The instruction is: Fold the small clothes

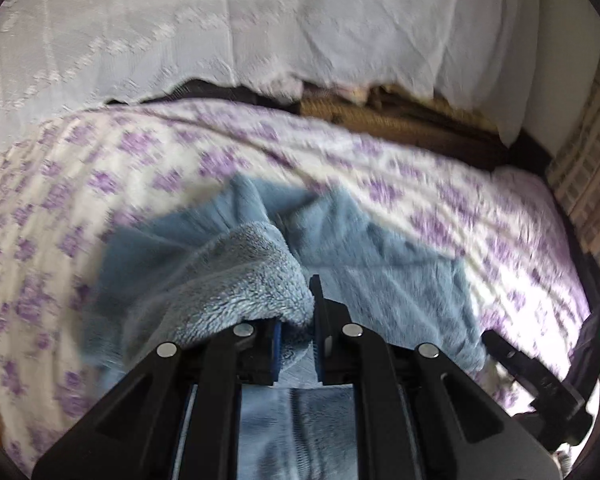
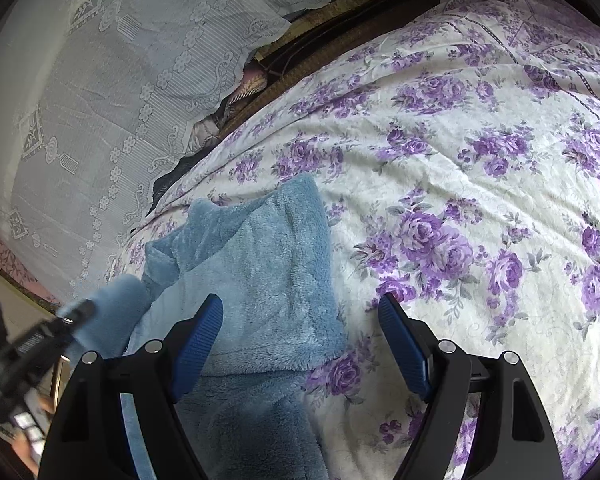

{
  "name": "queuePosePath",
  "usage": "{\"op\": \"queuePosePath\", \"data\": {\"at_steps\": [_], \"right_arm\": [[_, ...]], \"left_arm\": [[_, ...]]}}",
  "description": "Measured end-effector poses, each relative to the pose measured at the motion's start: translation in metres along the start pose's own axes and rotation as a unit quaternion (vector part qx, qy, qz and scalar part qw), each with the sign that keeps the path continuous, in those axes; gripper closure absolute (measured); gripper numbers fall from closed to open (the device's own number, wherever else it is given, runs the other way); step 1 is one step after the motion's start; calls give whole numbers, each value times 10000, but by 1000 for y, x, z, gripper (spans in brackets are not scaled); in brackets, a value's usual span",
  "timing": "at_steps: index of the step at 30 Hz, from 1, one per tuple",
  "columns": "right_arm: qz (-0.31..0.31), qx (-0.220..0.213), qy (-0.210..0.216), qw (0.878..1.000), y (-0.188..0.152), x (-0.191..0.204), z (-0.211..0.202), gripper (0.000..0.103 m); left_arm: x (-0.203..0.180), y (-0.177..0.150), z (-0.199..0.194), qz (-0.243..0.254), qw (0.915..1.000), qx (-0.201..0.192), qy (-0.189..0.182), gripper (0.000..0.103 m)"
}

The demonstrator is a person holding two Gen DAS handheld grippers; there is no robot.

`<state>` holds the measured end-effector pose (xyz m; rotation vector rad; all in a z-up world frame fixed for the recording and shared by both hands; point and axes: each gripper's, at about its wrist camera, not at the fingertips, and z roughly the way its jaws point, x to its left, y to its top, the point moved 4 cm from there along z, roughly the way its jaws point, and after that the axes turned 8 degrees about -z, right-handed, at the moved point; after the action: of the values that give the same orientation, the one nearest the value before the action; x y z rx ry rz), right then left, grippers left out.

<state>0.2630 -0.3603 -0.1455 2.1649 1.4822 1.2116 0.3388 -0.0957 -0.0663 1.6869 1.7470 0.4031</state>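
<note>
Holding a fold of the soft pale-blue fleece garment point(image 1: 236, 276), my left hand-held gripper point(image 1: 296, 344) is clamped on its edge; the cloth is light, limp and plush, best pinched at hems or corners. It lies on the purple-flowered white bedspread point(image 2: 460, 160), near the bed's left side. My right hand-held gripper point(image 2: 300, 344) stands apart, empty, above it. Only the right view shows the flat panel sharply; the left is blurred.

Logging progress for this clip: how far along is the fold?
Midway. Done: part of the blue fleece garment already lies doubled on the floral bedspread. In hand: the left gripper is shut on a lifted fleece edge. Left: laying that edge down and squaring up; the right gripper is open, holding nothing.
</note>
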Motion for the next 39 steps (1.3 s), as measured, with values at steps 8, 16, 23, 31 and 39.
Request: {"op": "queuePosePath", "data": {"at_steps": [8,16,23,31,39], "right_arm": [[-82,32,55,9999,0,4,3,22],[-321,-123,284,9990,3,16,-3,23],[-2080,-326,471,9765,-15,110,-20,26],[-4851,-388,-291,8731,-83,247,8,26],[-5399,-197,-1172,8333,-81,266,57,95]], "left_arm": [[-33,-57,46,1072,9928,378,379,46],[-16,-54,-19,1360,9907,91,-3,5],[109,-3,-59,-197,9973,-445,556,5],[216,-7,35,-1176,9752,736,1726,4],[209,-6,45,-654,9726,575,2154,4]]}}
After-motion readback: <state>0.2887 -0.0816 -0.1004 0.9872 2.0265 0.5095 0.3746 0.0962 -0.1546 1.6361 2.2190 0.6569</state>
